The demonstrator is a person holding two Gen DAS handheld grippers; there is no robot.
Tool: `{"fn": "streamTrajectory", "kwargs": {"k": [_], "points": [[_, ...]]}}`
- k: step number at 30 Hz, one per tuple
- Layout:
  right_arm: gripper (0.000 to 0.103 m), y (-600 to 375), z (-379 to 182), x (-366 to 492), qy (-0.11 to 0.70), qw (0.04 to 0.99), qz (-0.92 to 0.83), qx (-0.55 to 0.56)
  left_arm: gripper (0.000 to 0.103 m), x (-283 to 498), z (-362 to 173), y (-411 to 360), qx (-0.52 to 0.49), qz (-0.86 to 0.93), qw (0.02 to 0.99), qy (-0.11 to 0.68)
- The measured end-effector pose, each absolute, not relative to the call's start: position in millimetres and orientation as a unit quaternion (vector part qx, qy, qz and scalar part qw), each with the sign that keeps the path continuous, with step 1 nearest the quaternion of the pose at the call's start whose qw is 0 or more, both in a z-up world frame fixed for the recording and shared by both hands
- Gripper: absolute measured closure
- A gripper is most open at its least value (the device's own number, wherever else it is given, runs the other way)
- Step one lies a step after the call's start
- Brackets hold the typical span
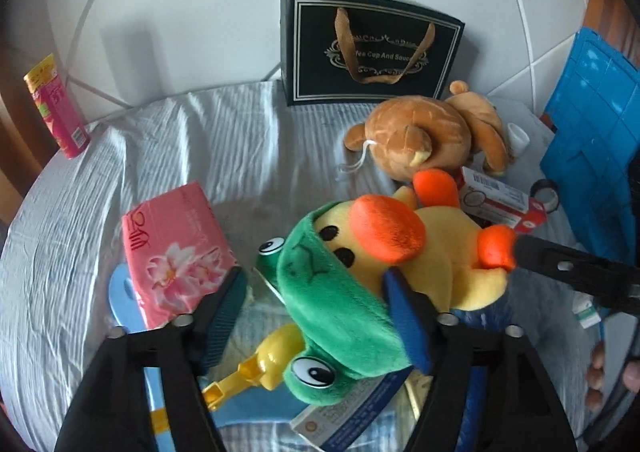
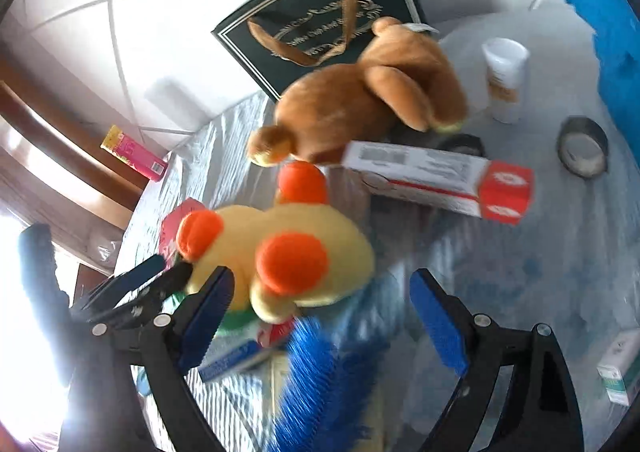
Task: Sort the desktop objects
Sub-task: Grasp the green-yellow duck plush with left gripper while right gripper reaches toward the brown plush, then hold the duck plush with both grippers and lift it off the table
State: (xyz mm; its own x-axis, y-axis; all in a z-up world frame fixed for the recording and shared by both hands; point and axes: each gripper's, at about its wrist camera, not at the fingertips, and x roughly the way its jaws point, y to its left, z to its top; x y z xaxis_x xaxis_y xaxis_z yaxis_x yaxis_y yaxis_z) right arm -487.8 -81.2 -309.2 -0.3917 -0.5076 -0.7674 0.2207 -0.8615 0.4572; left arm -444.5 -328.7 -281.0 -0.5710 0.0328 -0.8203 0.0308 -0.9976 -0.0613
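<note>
A yellow duck plush (image 1: 436, 252) with a green frog hood (image 1: 340, 304) and orange beak and feet lies at the centre of the white cloth. My left gripper (image 1: 316, 288) is open, its fingers either side of the hood, the right finger against it. In the right wrist view the duck (image 2: 288, 248) lies just ahead of my right gripper (image 2: 324, 292), which is open and empty; its left finger (image 2: 212, 304) touches the plush. A brown bear plush (image 1: 420, 132) lies behind.
A black gift bag (image 1: 372, 48) stands at the back. A pink tissue pack (image 1: 176, 248), a pink can (image 1: 56, 108), a red-and-white box (image 2: 436, 180), a tape roll (image 2: 584, 148), a white cup (image 2: 504, 76), a blue brush (image 2: 316, 376) and a blue crate (image 1: 596, 124) surround the toys.
</note>
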Motion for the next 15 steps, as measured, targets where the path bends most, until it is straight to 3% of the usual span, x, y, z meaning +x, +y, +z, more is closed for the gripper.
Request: {"fn": "streamTrajectory", "kwargs": {"k": [2,3,4,7,15], "points": [[0.013,-98,-320,-496,-0.118,0.222,-0.819,0.516,0.022,-446,-284,-331,-0.466,0.884,-0.002,-0.038],[0.022,-107,-326,-500,-0.107,0.221,-0.817,0.522,0.022,-445,-284,-332,-0.468,0.883,-0.002,-0.040],[0.039,-112,-335,-503,-0.102,0.215,-0.812,0.533,0.022,-444,-283,-332,-0.467,0.883,-0.002,-0.043],[0.044,-110,-339,-506,-0.130,0.222,-0.804,0.535,0.022,-438,-277,-331,-0.466,0.883,0.005,-0.055],[0.052,-115,-326,-509,-0.095,0.232,-0.815,0.522,0.018,-447,-296,-313,-0.488,0.872,0.005,-0.043]]}}
